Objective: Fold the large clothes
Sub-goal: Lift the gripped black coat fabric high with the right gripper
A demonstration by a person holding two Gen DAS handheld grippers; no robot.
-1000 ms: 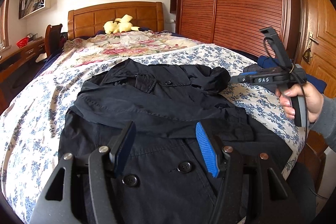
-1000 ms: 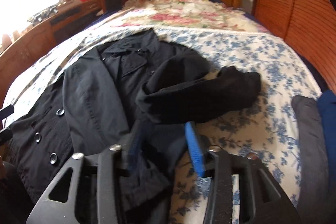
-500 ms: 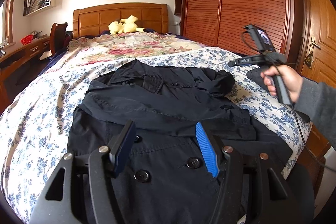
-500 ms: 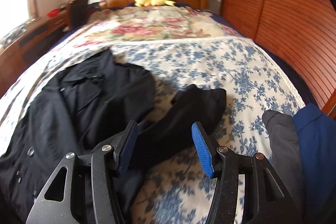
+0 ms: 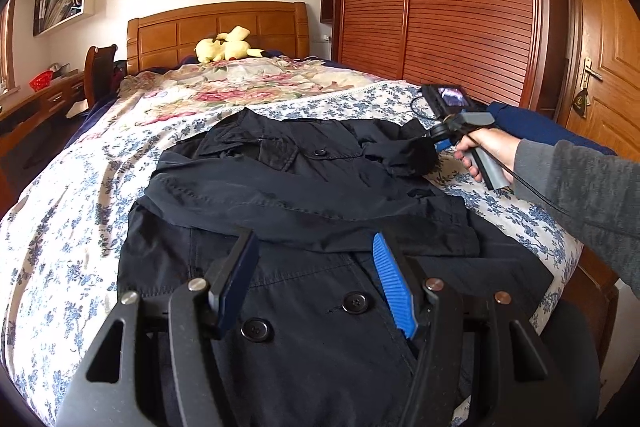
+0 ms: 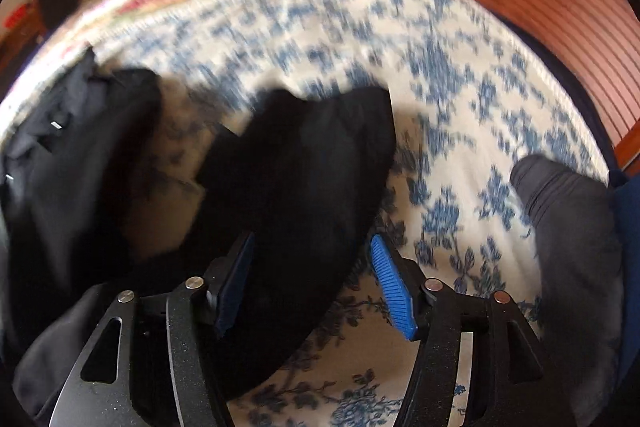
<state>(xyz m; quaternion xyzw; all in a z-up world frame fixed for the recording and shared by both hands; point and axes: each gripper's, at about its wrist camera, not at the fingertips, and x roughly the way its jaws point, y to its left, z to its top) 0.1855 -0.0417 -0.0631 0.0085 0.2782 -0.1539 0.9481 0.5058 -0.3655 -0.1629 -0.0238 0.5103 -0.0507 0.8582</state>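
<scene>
The black coat (image 5: 304, 211) is lying spread on the floral bedspread (image 5: 72, 211), its hem cut off below the left gripper (image 5: 316, 283), whose jaws are standing half apart over the buttons, gripping nothing. Right of the coat's collar, the right gripper (image 6: 312, 275) is opening around the sleeve end (image 6: 320, 163); motion blur is hiding whether the pads are touching it.
</scene>
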